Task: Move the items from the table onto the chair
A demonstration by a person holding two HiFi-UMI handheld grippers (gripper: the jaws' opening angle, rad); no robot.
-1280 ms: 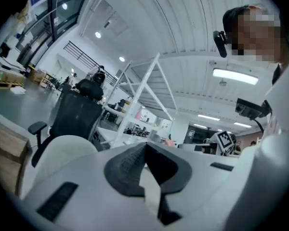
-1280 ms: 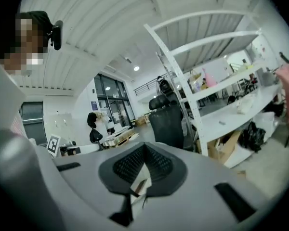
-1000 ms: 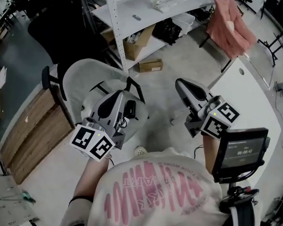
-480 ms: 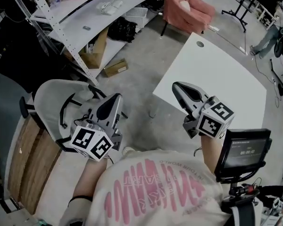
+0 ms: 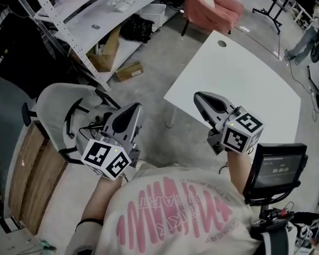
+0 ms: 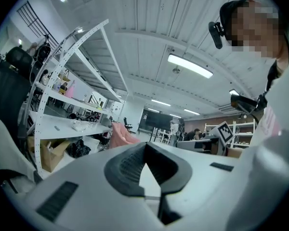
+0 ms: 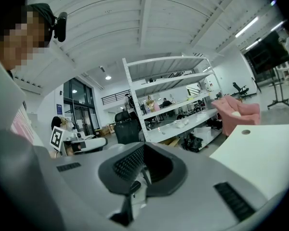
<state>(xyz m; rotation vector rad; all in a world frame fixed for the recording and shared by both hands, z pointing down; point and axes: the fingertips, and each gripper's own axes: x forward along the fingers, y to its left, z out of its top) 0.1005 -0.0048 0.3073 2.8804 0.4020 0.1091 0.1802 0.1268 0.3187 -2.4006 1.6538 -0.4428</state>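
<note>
The white table [image 5: 244,78] at the upper right of the head view has a bare top with one round cable hole [image 5: 221,43]. A pale office chair [image 5: 53,108] stands at the left with black cables and small items [image 5: 93,124] on its seat. My left gripper [image 5: 132,112] hovers beside the chair, shut and holding nothing. My right gripper [image 5: 200,98] hangs over the table's near corner, also shut and holding nothing. In the left gripper view the jaws [image 6: 145,150] meet with nothing between them, and so do the right gripper's jaws [image 7: 144,150].
A white metal shelf rack [image 5: 95,9] with a cardboard box [image 5: 128,70] below stands at the back. A pink armchair [image 5: 210,4] sits behind the table. A wooden panel [image 5: 29,169] lies at the left. A small screen on a stand [image 5: 276,171] is at my right.
The head view has swung right: the table now fills more of the picture and the chair sits further left. Both grippers stay shut in front of the body.
</note>
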